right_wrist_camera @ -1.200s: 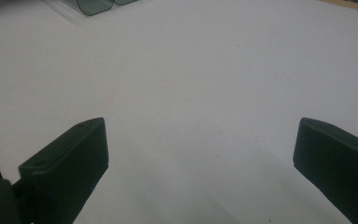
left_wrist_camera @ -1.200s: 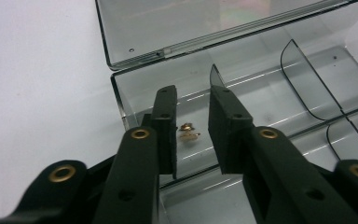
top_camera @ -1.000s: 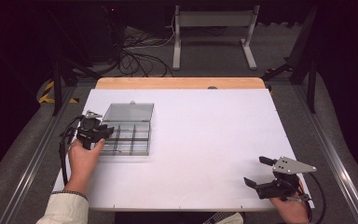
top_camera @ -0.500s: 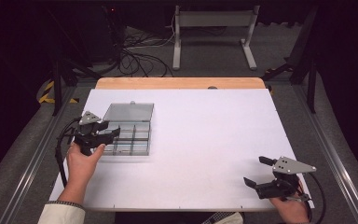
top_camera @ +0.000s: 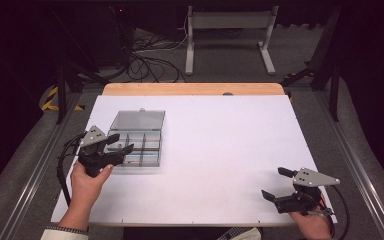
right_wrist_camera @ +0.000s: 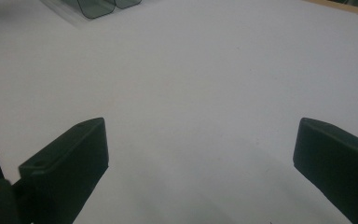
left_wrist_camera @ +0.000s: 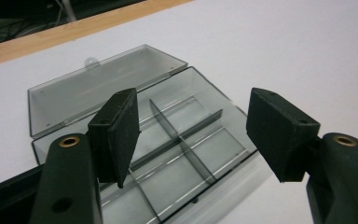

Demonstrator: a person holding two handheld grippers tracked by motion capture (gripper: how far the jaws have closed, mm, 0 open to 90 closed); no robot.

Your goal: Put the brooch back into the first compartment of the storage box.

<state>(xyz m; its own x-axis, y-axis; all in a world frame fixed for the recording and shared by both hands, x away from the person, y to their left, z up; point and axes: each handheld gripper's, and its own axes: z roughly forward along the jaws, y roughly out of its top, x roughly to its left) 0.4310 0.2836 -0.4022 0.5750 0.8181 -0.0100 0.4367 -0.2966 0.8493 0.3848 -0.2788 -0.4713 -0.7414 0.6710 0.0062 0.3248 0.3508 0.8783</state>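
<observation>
a clear plastic box lies on the white worktop toward its left side, its lid folded back flat on the far side and its divided compartments open to view. the left gripper hovers at the box's near left edge; its jaws have just been opening and now stand apart with nothing between them. the right gripper sits well apart from the box, near the worktop's near right corner, jaws wide open and empty.
</observation>
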